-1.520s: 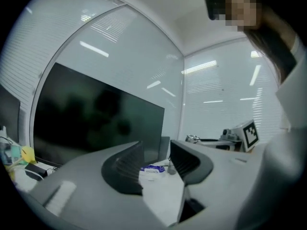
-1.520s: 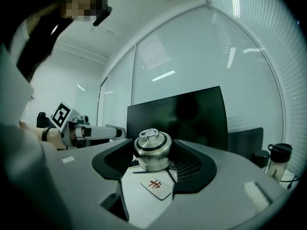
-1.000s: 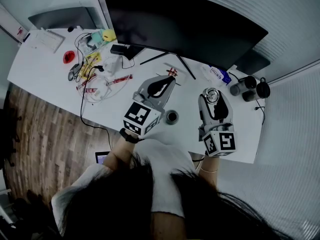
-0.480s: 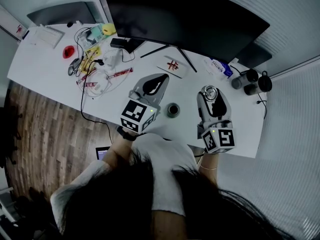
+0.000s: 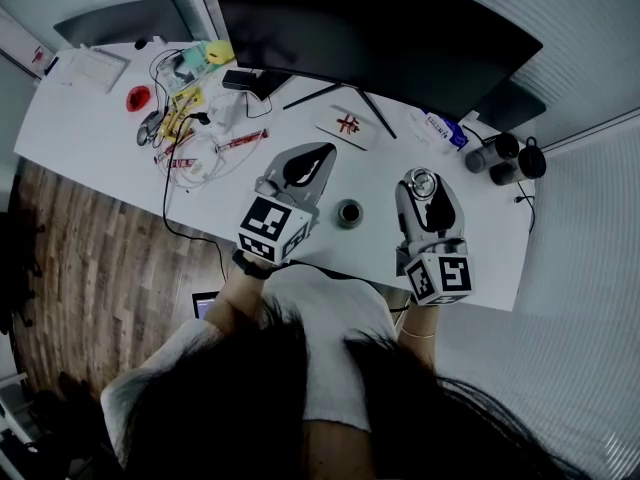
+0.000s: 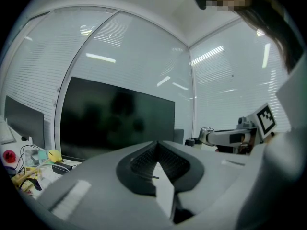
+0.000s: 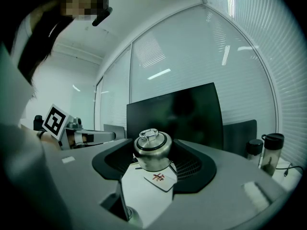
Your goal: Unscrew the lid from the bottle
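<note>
A small dark round bottle (image 5: 348, 213) stands on the white table (image 5: 95, 128) between my two grippers, its top bare. The right gripper (image 5: 422, 181) is shut on the bottle's rounded metal lid (image 7: 152, 151), which has a ring handle on top. It holds the lid above the table, to the right of the bottle. The left gripper (image 5: 316, 158) hangs left of the bottle, apart from it. In the left gripper view its jaws (image 6: 157, 146) meet, with nothing between the pads.
A large dark monitor (image 5: 380, 38) on a two-legged stand fills the back. A white card with a red mark (image 5: 346, 125) lies beyond the bottle. Cables and small red and yellow items (image 5: 180, 118) clutter the back left. Two dark cups (image 5: 505, 163) stand at the right.
The left gripper has drawn back a little toward the person and to the left, uncovering the card with the red mark. The right gripper still holds the lid in the same place.
</note>
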A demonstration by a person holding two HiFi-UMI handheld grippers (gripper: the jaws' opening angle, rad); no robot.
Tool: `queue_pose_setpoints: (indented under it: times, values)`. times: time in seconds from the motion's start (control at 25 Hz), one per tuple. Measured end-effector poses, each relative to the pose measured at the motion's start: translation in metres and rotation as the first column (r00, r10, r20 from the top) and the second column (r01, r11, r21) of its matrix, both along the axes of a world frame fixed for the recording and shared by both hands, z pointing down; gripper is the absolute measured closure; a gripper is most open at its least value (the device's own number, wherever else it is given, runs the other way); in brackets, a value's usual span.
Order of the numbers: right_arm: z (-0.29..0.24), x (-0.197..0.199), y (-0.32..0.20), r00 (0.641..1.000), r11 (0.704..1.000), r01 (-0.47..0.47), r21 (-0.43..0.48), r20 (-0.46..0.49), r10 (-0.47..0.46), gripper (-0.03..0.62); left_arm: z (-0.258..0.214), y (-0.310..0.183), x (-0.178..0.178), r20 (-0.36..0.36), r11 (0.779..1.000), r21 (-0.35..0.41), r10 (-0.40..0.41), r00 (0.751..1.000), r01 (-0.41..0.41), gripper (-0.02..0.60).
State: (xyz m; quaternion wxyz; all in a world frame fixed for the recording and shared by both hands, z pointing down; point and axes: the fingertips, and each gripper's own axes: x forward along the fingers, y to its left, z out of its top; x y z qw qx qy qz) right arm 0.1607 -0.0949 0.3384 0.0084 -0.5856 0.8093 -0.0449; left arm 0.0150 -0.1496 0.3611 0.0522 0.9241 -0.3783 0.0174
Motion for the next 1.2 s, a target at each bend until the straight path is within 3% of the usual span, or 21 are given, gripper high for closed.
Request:
queue_pose_setpoints:
  times: [1.2]
  values:
    - [0.0088,-0.0037,-0.0033,0.999,0.999,0.032,-0.027,0.002,-0.032,0.342,0.0019,-0.0020,-0.0020,0.010,1.000,0.017,-0.019,1.000,0.019,0.522]
